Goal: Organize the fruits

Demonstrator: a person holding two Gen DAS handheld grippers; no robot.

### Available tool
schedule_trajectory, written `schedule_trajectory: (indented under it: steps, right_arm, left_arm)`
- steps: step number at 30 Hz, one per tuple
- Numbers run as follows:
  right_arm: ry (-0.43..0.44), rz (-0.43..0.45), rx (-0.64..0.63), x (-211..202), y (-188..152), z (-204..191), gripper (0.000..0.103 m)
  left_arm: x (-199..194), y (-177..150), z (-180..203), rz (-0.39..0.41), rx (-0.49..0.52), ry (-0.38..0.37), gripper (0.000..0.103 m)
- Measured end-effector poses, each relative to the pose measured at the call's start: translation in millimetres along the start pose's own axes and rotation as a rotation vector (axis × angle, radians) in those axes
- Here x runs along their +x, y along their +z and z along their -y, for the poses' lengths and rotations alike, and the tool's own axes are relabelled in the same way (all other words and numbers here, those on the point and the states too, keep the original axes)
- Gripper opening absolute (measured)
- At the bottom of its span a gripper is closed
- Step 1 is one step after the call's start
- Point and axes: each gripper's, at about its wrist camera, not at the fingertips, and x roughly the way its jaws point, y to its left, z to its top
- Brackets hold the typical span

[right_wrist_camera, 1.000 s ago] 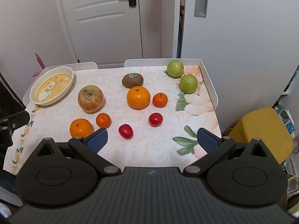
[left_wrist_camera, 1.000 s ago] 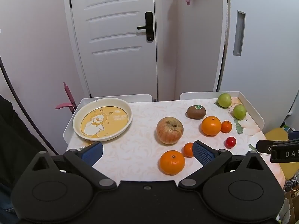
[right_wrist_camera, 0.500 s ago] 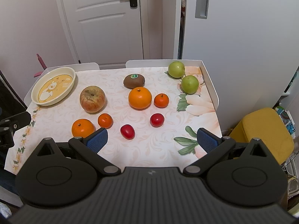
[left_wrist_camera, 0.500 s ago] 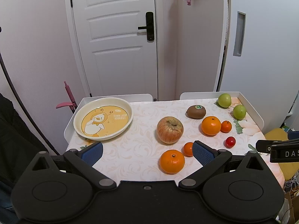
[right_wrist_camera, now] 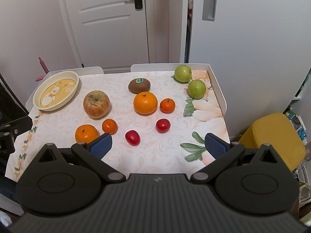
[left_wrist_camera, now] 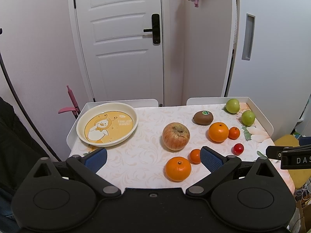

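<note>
A cream plate with a yellow duck print sits empty at the table's far left. Loose fruit is spread over the patterned cloth: a large apple, a kiwi, a big orange, another orange, two small mandarins, two red tomatoes and two green apples. My left gripper and my right gripper both hover open over the near edge, holding nothing.
The table has a raised white rim on its far and right sides. A white door and a white cabinet stand behind. A yellow stool sits to the right, a pink handle at the far left.
Both views have drifted slightly. The fruit and plate have not moved, and both grippers stay open.
</note>
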Motion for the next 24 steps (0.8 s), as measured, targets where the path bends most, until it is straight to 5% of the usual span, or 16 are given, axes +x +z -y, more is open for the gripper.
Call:
schedule_trajectory:
  steps: [24]
  right_arm:
    - [0.001, 0.001, 0.002, 2.0, -0.1, 0.6, 0.103]
  left_arm:
    - [-0.2, 0.2, -0.7, 0.001, 0.0, -0.001, 0.103]
